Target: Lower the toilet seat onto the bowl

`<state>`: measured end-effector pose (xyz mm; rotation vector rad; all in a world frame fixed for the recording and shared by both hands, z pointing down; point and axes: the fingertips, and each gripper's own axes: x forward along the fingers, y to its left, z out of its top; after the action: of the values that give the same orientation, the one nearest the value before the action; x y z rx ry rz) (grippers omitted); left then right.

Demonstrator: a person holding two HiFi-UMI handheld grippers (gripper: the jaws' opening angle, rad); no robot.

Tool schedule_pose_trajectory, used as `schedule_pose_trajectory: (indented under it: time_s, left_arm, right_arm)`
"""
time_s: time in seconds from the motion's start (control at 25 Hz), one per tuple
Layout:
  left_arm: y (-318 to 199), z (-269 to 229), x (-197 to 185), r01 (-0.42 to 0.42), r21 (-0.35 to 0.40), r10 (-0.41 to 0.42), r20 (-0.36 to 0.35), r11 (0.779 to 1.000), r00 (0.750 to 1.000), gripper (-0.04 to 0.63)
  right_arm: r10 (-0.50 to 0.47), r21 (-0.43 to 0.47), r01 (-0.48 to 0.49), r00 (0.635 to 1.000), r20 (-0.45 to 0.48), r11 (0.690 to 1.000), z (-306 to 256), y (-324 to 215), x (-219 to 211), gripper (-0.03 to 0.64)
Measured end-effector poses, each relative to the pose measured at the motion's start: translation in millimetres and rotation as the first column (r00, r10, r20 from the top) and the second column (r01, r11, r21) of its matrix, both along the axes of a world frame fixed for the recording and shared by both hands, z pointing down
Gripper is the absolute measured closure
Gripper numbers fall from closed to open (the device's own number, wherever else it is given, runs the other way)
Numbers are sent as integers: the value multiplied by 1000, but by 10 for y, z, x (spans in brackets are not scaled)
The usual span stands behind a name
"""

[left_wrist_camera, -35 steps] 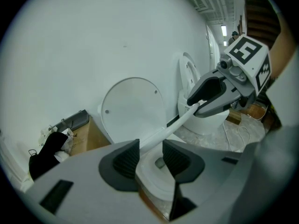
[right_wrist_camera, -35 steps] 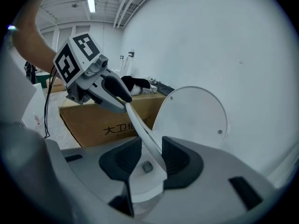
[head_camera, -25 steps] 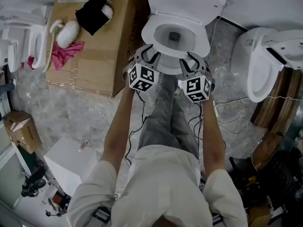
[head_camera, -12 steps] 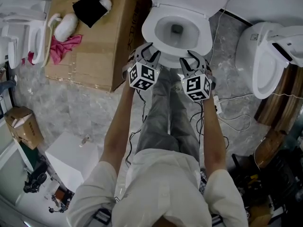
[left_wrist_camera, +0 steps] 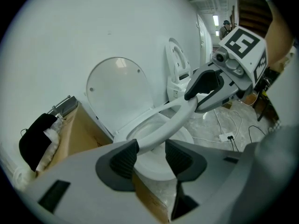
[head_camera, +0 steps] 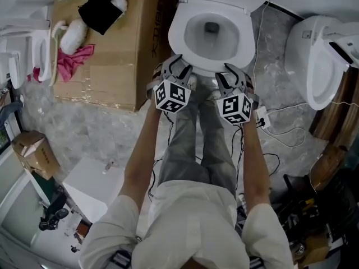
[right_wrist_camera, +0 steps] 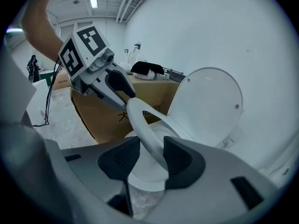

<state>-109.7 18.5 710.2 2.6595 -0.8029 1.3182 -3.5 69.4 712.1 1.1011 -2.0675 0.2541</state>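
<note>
white walled room with a mottled grey floor (head_camera: pixel 84 128) that looks hard and slick. other toilets (head_camera: pixel 320 60) stand round the edges. big cardboard box (head_camera: pixel 106 66) sits just beside the target bowl (head_camera: pixel 212 38). the lid (left_wrist_camera: pixel 117 92) is upright against the wall. the toilet seat (left_wrist_camera: pixel 170 115) is partway down and tilted, its front edge not yet on the bowl in either gripper view. there's one gripper at each front corner, probably so the seat comes down level and doesn't slam. right gripper (right_wrist_camera: pixel 149 155) pinches the seat rim between both pads. left gripper (left_wrist_camera: pixel 152 155) has its jaws spread. the rim runs between them, lying against one pad with a sliver of gap at the other. both sets of jaws have just been opening, likely easing off for set-down. small stuff: black cloth (head_camera: pixel 101 7) and pink rag (head_camera: pixel 70 60) on the box, cables (head_camera: pixel 280 133) on the floor.
</note>
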Motion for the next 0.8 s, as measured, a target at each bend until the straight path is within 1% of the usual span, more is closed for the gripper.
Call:
schedule_pose_trajectory:
  time_s: [0.28, 0.8]
  left_arm:
    - [152, 233, -52, -39, -14, 39, 17, 999, 999, 380]
    - [365, 632, -118, -77, -41, 79, 52, 996, 996, 368]
  right_arm:
    - [6, -23, -7, 1000, -30, 1000, 236, 171, -52, 451]
    - [-25, -52, 20, 996, -83, 998, 639, 399, -124, 441]
